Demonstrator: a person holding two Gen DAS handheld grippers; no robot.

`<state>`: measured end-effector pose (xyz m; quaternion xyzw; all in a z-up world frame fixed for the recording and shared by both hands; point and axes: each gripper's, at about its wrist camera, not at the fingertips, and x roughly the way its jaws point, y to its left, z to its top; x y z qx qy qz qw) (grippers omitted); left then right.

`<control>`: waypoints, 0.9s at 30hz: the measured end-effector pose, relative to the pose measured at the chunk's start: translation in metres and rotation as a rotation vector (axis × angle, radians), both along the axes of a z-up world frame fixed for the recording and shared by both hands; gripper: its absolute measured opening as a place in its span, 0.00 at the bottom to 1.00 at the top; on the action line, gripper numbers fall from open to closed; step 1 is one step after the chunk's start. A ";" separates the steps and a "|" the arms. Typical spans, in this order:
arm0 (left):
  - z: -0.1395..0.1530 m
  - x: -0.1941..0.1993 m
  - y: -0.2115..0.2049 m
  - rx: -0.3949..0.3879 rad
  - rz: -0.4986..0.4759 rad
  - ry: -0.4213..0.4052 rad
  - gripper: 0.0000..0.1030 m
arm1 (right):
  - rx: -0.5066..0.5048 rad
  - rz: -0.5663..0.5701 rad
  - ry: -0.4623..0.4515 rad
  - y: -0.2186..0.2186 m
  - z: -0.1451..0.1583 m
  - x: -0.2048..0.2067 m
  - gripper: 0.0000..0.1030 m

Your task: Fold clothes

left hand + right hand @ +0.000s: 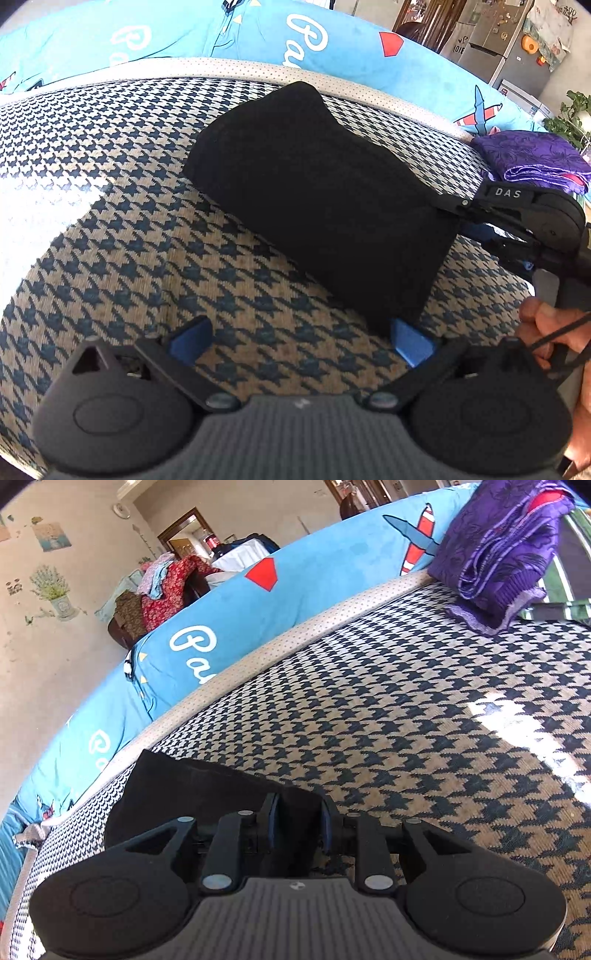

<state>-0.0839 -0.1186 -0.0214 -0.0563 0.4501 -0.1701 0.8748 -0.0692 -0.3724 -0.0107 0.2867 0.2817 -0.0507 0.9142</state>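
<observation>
Lying folded on the houndstooth cover [129, 240], the black garment [317, 206] sits as a compact bundle near the dotted edge band [229, 68]. Right gripper [297, 825] has its jaws nearly together, clamped on the garment's near edge – cloth bunched between the blue pads [273, 821]. Left gripper [301, 338] spread wide, nothing held; its right fingertip [410, 341] is just at the bundle's corner, whether touching I cannot tell. A hand [554, 332] shows at the right edge. Folded purple cloth [498, 554] lies well apart, beside the blue printed bedding [258, 627].
</observation>
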 end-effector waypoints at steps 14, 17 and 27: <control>0.009 0.021 0.032 -0.043 0.111 -0.018 1.00 | 0.062 0.029 -0.015 0.001 0.003 -0.016 0.38; 0.008 0.035 0.039 -0.075 0.130 0.001 1.00 | 0.056 0.047 -0.008 0.005 0.003 -0.017 0.41; 0.002 0.081 0.048 -0.160 0.149 0.037 1.00 | 0.146 0.049 0.025 0.000 -0.006 -0.018 0.48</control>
